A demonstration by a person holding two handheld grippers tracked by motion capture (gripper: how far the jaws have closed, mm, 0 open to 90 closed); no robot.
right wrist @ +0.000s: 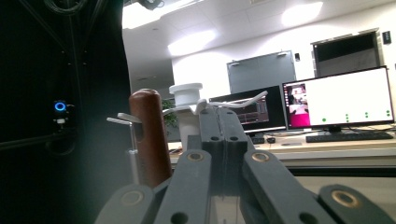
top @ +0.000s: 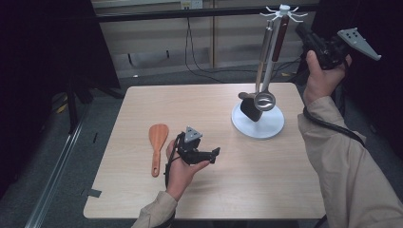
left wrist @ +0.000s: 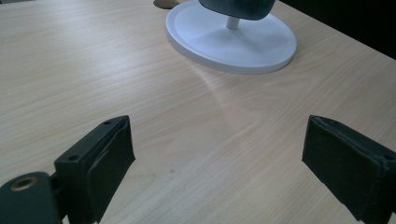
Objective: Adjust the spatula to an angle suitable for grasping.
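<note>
A white utensil stand (top: 258,124) rises at the table's far right, with hooks at its top (top: 284,10). From it hang a brown-handled utensil (top: 281,34), a metal ladle (top: 264,100) and a black spatula (top: 250,109). A wooden paddle (top: 158,142) lies flat left of centre. My left gripper (top: 214,155) hovers low over the table beside the paddle, jaws wide open and empty (left wrist: 217,163), facing the stand's base (left wrist: 231,44). My right gripper (top: 300,30) is raised near the hooks, jaws pressed together (right wrist: 223,116), just right of the brown handle (right wrist: 149,135) and the stand's hub (right wrist: 186,93).
The wooden table (top: 142,99) has bare surface between the paddle and the stand. Dark curtains flank both sides. Cables trail along the back wall. Desks with lit monitors (right wrist: 338,98) show far behind the stand in the right gripper view.
</note>
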